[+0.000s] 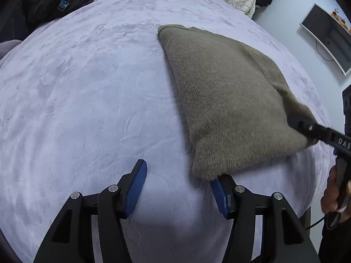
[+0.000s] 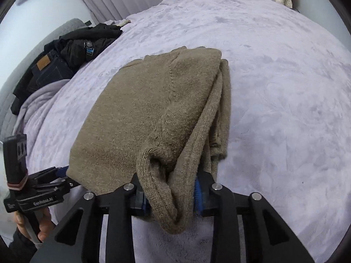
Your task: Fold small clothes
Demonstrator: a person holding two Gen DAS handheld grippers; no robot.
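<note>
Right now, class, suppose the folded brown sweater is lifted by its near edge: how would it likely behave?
The brown sweater would probably sag and drape, since its knit already bunches limply between the right hand-held gripper pads. Its stacked layers along the right edge may slide apart and unfold. It likely drags rather than slips on the plush bedspread.

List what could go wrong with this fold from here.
1. The right gripper holds a thick bunched corner of the sweater; lifting may drag the stacked layers apart.
2. The left gripper is open at the near corner, with only one pad under the edge and nothing pinched, so closing may miss it.
</note>
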